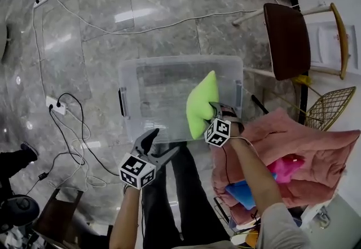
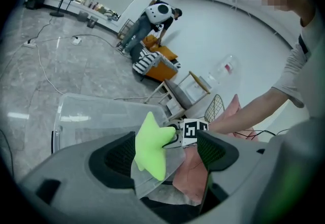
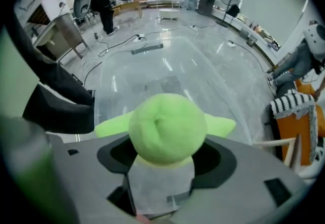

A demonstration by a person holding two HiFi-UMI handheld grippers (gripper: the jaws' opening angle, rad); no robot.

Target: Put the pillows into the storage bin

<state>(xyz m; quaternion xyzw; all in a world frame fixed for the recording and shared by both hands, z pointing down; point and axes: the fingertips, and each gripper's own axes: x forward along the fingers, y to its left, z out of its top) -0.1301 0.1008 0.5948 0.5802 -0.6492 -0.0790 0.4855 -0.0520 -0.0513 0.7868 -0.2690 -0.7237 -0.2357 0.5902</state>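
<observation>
While the fingers of the right gripper (image 1: 216, 108) clamp one end of the green pillow (image 1: 201, 104), it hangs over the clear storage bin (image 1: 128, 73) on the floor (image 1: 84, 27). On the left gripper (image 1: 166, 140) the fingers stand apart, empty, by the bin's near rim. Pink pillows (image 1: 304, 152) lie heaped at right, with a chair (image 1: 287, 39) beyond.

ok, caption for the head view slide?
Right claw holds a green pillow over the clear storage bin; left claw open, empty.
</observation>
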